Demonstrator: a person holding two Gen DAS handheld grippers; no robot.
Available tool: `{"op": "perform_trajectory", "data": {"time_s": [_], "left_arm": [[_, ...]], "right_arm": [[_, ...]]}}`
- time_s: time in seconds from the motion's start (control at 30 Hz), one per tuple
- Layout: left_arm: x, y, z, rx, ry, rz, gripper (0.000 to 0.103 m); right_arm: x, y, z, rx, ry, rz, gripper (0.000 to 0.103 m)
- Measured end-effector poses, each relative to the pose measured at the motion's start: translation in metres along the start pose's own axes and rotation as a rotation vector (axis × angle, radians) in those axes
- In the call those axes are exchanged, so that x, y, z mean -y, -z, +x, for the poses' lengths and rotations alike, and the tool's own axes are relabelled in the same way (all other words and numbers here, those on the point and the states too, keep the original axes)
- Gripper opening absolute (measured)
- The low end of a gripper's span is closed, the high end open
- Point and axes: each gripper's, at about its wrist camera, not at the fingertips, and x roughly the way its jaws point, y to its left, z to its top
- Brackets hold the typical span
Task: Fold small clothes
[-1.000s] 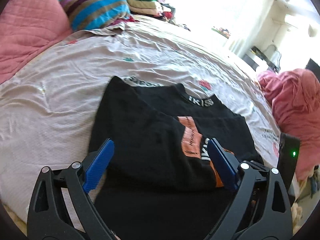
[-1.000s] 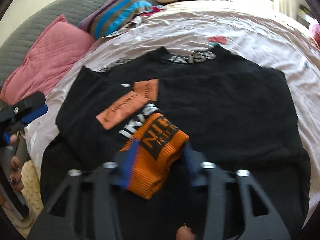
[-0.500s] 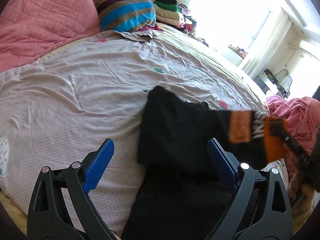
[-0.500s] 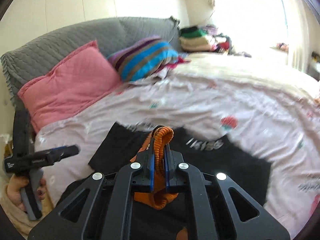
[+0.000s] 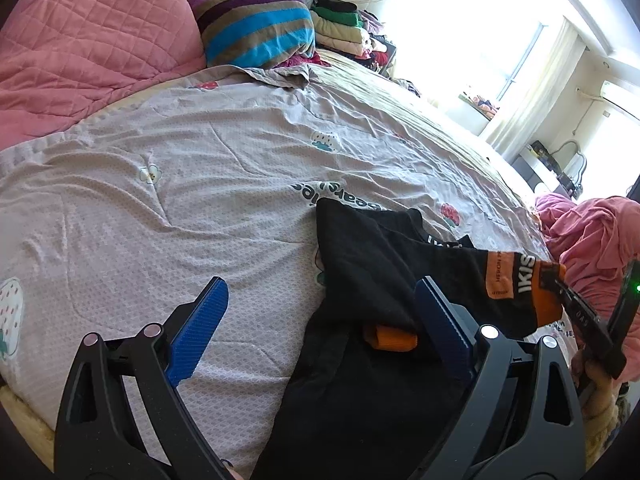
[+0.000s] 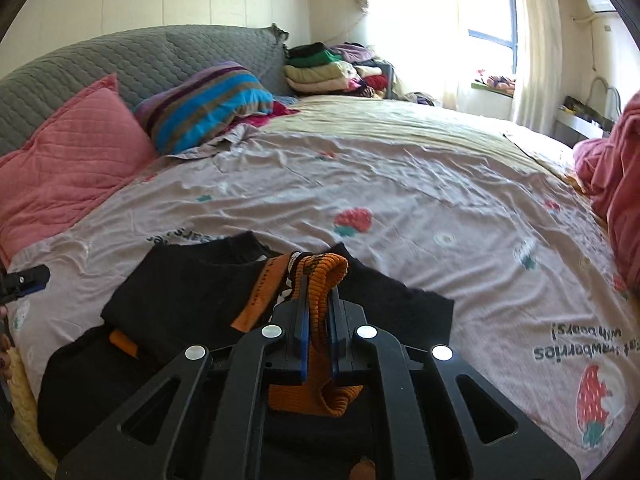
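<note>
Right gripper (image 6: 318, 320) pinches the orange cuff (image 6: 324, 276), sleeve lifted off the black sweater (image 6: 184, 292) lying at the bed's (image 6: 400, 184) near edge. Left gripper (image 5: 320, 320) spread wide, empty, above the sweater's side. Folding barely begun: sleeves and body remain, I judge.

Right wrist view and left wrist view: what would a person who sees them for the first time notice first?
First, the orange knitted cuff of the black sweater, clamped in the shut right gripper and lifted above the bed sheet in the near middle. Next, the open left gripper, which holds nothing, over the sweater's left edge. Behind, at the head of the bed, lie a pink quilted pillow and a striped pillow.
</note>
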Motion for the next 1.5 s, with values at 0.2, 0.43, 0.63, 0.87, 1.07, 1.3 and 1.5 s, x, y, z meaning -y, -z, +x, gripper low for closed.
{"op": "perform_trajectory", "data": {"time_s": [0.2,0.43,0.63,0.87,1.07,1.3,1.5], "left_arm": [[0.021,-0.002,0.014,-0.025,0.004,0.049,0.087],[0.049,0.0,0.037,-0.071,0.018,0.112,0.087],[0.064,0.001,0.05,-0.098,0.021,0.15,0.087],[0.077,0.0,0.061,-0.118,0.022,0.186,0.087],[0.082,0.0,0.07,-0.136,0.018,0.199,0.087],[0.088,0.008,0.101,-0.238,0.046,0.249,0.05],[0.072,0.025,0.116,-0.289,0.028,0.246,0.049]], "right_arm": [[0.003,0.012,0.001,-0.017,0.016,0.005,0.006],[0.009,0.02,0.005,-0.044,0.019,0.011,0.006],[0.012,0.022,0.006,-0.053,0.016,0.014,0.007],[0.019,0.024,0.005,-0.062,0.074,0.037,0.03],[0.024,0.023,0.005,-0.066,0.07,0.057,0.041],[-0.014,0.026,0.024,-0.149,-0.014,-0.044,0.041],[-0.047,0.033,0.039,-0.205,-0.101,-0.1,0.049]]}}
